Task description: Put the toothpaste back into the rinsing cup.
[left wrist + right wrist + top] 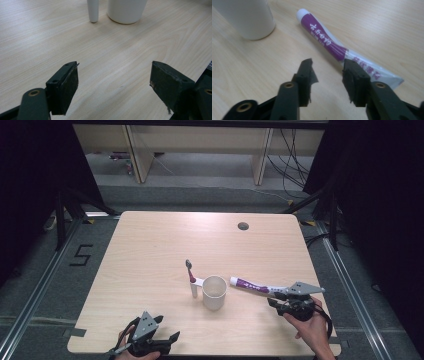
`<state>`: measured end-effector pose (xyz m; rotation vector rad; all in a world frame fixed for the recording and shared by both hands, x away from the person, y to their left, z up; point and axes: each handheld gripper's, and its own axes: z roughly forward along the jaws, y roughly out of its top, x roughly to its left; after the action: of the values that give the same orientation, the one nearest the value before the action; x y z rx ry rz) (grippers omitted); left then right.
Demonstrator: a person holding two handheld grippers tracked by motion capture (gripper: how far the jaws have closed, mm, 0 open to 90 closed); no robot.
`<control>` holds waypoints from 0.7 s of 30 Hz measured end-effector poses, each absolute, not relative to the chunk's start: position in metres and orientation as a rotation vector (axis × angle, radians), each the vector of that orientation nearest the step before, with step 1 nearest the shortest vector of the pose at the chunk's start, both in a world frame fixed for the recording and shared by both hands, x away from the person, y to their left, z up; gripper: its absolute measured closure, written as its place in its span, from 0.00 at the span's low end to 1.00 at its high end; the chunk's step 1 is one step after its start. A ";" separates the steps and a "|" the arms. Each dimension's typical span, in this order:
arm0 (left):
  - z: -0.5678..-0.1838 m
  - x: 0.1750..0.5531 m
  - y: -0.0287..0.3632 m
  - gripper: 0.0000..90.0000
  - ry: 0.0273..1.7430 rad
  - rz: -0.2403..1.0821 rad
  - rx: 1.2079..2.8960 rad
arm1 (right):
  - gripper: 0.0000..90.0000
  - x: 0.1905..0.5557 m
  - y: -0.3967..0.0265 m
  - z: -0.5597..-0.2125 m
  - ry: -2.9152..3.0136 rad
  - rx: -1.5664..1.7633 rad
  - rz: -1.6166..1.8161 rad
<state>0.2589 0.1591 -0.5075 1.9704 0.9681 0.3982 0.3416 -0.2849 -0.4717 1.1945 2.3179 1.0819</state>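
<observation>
The pale wooden counter (150, 255) stands in a dark room with cables on the floor behind it. Your right tongs (278, 298) sit near the counter's right front edge, over the flat tail end of the toothpaste tube (252, 286). In the right gripper view the jaws stand partly apart with no pad pressing on the tube (329, 42), which lies on the wood just beyond the right-hand jaw, so I judge nothing is gripped. The tube lies flat with its cap toward the white cup (214, 292), probably so it can be taken by its thin tail. Your left tongs (167, 342) rest wide open and empty at the front edge. Count: one tube, one cup, one toothbrush (191, 279) propped upright beside the cup, two tongs.
</observation>
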 end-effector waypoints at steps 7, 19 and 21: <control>-0.508 0.259 0.160 0.25 0.954 0.399 1.984 | 0.97 0.369 -0.263 -0.473 2.341 1.147 1.077; -0.508 0.259 0.160 0.25 0.956 0.396 1.969 | 1.00 0.404 -0.226 -0.471 2.347 1.157 1.082; -0.507 0.258 0.161 0.25 0.958 0.398 1.974 | 1.00 0.413 -0.215 -0.473 2.349 1.175 1.074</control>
<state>0.2585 0.1608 -0.5074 1.9739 0.9579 0.3984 0.4130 -0.2146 -0.4732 1.1746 2.3485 1.0745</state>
